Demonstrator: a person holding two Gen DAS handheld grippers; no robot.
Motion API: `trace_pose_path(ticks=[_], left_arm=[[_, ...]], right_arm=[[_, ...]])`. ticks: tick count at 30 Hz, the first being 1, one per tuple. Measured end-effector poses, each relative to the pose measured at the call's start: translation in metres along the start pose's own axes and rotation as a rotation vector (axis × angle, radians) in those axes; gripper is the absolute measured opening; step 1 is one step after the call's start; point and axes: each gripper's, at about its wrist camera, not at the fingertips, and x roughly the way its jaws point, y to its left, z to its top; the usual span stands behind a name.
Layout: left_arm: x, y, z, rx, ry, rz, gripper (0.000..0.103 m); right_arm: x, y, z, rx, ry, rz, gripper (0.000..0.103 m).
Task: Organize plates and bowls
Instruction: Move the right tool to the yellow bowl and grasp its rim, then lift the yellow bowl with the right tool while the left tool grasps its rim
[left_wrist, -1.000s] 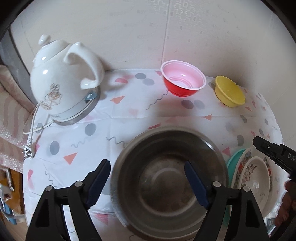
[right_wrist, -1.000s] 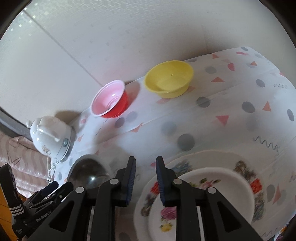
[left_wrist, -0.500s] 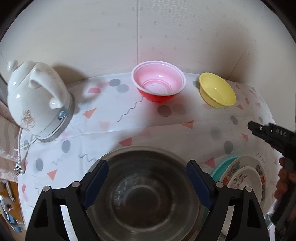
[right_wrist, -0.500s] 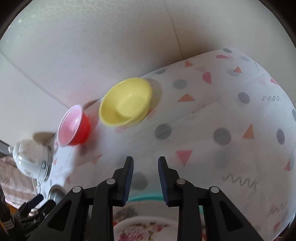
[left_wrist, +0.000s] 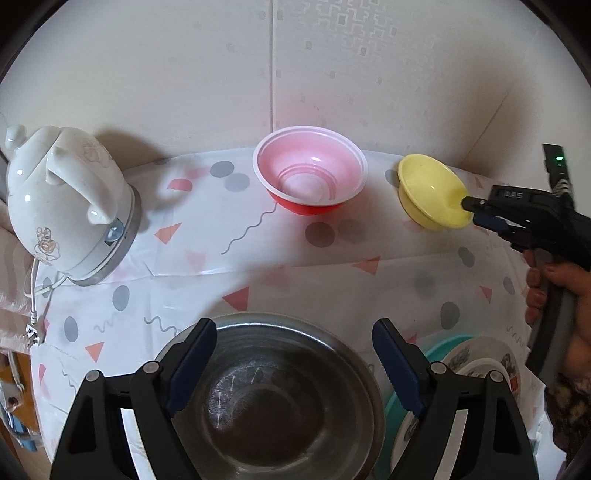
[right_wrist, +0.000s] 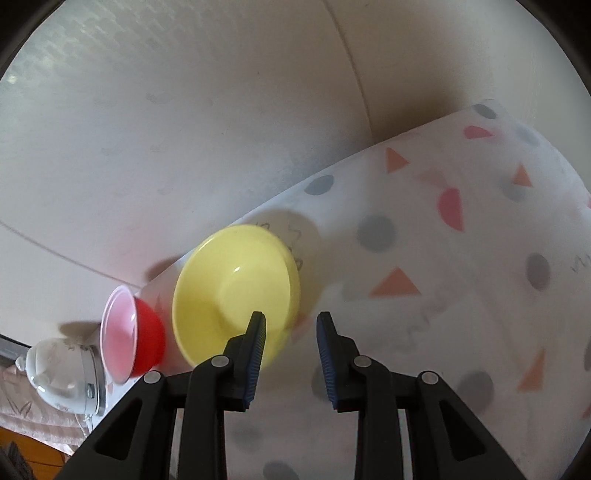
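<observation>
Now the yellow bowl (right_wrist: 236, 291) sits on the tabletop (right_wrist: 443, 295) near the wall, beside the red bowl (right_wrist: 133, 332). One finger of the partly open, empty right claw (right_wrist: 290, 325) overlaps its rim. Wide apart, the left claw (left_wrist: 295, 350) hovers empty over the steel bowl (left_wrist: 273, 402).

The left black plastic gripper (left_wrist: 294, 365) has dark blue ridged pads and round silver screws. The right black plastic gripper (right_wrist: 290, 356) looks the same, with a tiny green light.
</observation>
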Motion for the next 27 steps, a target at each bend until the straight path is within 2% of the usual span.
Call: trace_pose_path(ticks=[3,6,10,17,27], left_arm=[[0.0,0.0,0.001,-0.008,0.003,0.009,0.087],[0.003,-0.002,0.003,-0.014,0.007,0.016,0.087],[0.007,-0.01,0.006,-0.011,0.016,0.012,0.087],[0.014,-0.039,0.019,0.036,0.019,-0.022,0.087],[0.041,-0.096,0.05,0.12,0.023,-0.094,0.087]], right_arm=[[0.01,0.003,0.002,-0.014,0.01,-0.006,0.028],[0.018,0.004,0.003,-0.047,0.024,-0.013,0.02],[0.021,0.0,-0.001,-0.066,0.035,-0.003,0.013],[0.009,-0.016,-0.016,-0.062,0.05,0.034,0.012],[-0.01,-0.031,-0.036,-0.083,0.049,0.03,0.012]])
